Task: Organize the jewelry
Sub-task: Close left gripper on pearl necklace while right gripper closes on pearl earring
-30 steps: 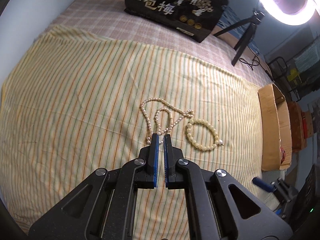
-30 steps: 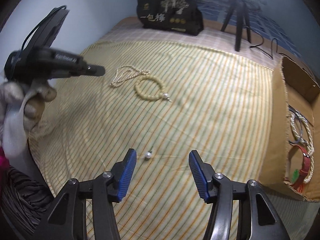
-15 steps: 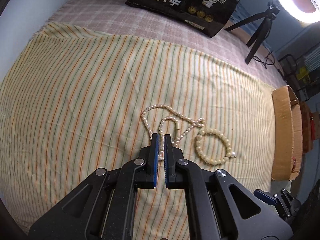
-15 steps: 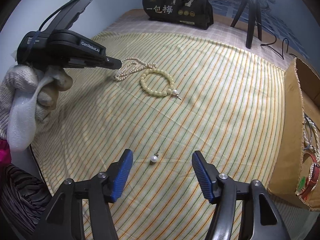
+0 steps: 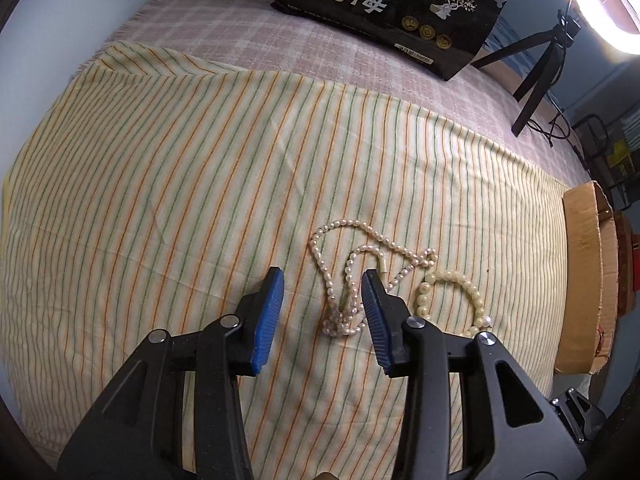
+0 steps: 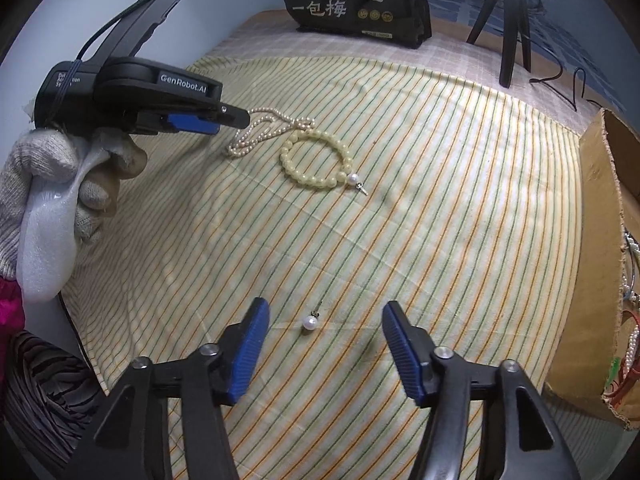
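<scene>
A tangled pearl necklace (image 5: 352, 224) lies on the striped cloth (image 5: 160, 200), with a cream bead bracelet (image 5: 422, 300) touching its right side. My left gripper (image 5: 322, 280) points down over the necklace's near loop. Its jaws are opening, the loop lies between them, and the pads do not press on it. In the right wrist view the left gripper (image 6: 232, 118) hovers by the necklace (image 6: 260, 128) and bracelet (image 6: 320, 182). A single pearl earring (image 6: 310, 322) lies between the fingers of my right gripper (image 6: 326, 306). Those jaws are closing and do not touch it.
A cardboard box (image 6: 600, 200) with several jewelry pieces stands at the cloth's right edge, also seen as the box (image 5: 580, 260). A black printed bag (image 5: 380, 12) and a tripod (image 5: 536, 68) stand at the far end. A gloved hand (image 6: 52, 184) holds the left gripper.
The left jaws went from shut to open above the necklace's near loop. The right gripper sank toward the pearl earring and its jaws narrowed a little.
</scene>
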`<state>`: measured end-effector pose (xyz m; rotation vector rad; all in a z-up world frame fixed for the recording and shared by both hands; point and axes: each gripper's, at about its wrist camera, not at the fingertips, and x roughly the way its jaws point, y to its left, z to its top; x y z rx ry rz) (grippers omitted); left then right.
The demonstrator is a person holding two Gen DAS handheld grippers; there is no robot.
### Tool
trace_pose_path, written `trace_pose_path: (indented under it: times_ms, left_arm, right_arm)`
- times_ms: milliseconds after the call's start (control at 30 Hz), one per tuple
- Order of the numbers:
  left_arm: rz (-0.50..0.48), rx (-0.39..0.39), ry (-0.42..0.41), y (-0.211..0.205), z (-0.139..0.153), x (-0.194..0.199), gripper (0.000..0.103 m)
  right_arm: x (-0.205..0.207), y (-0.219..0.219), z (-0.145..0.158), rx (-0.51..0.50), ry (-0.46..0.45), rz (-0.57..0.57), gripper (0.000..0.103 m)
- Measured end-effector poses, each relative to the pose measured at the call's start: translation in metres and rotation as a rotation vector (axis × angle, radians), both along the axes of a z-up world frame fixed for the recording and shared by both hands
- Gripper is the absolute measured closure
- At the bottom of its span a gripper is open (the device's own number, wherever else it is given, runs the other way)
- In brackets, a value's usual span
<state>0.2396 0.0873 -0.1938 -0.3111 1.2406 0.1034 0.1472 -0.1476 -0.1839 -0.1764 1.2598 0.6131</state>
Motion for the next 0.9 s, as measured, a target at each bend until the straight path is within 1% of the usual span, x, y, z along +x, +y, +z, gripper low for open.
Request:
trace_pose_path:
  times_ms: [33,67,100,133,200,333,400,500,600,667,767,900]
  left_arm:
    - [0.003,0.008,-0.005,0.0,0.001,-0.001,0.062]
    - [0.004,0.014,-0.007,0.0,0.001,0.0,0.064]
    - [0.005,0.02,-0.008,0.0,0.001,0.0,0.067]
    - [0.007,0.024,-0.007,0.0,0.002,0.0,0.073]
    - [0.016,0.024,-0.009,0.001,0.001,0.001,0.074]
    - [0.0,0.027,0.004,-0.002,-0.005,0.005,0.075]
    - [-0.008,0.047,0.008,-0.006,-0.007,0.006,0.075]
    - [-0.016,0.081,0.006,-0.01,-0.011,0.007,0.077]
    - [-0.017,0.083,0.003,-0.011,-0.012,0.007,0.079]
    - [-0.014,0.082,0.004,-0.009,-0.012,0.006,0.087]
    - [0.004,0.049,0.005,-0.001,-0.013,0.004,0.088]
    - [-0.003,0.041,0.008,0.002,-0.013,0.002,0.088]
  right_arm:
    - [0.0,0.001,-0.001,0.001,0.006,0.005,0.05]
    - [-0.001,0.003,-0.003,0.004,0.01,0.01,0.054]
    - [-0.002,0.004,-0.003,0.005,0.013,0.014,0.057]
    - [-0.003,0.005,-0.003,0.005,0.013,0.021,0.058]
    - [-0.006,0.008,-0.004,0.0,0.005,0.033,0.06]
    - [-0.007,0.013,-0.006,-0.013,-0.004,0.044,0.062]
    - [-0.007,0.014,-0.006,-0.014,-0.005,0.043,0.065]
    - [-0.007,0.015,-0.008,-0.018,-0.006,0.048,0.067]
    - [-0.008,0.018,-0.01,-0.021,-0.005,0.061,0.068]
    - [-0.009,0.02,-0.01,-0.029,-0.011,0.069,0.068]
    - [-0.008,0.02,-0.009,-0.029,-0.013,0.069,0.068]
    - [-0.006,0.02,-0.011,-0.028,-0.01,0.066,0.068]
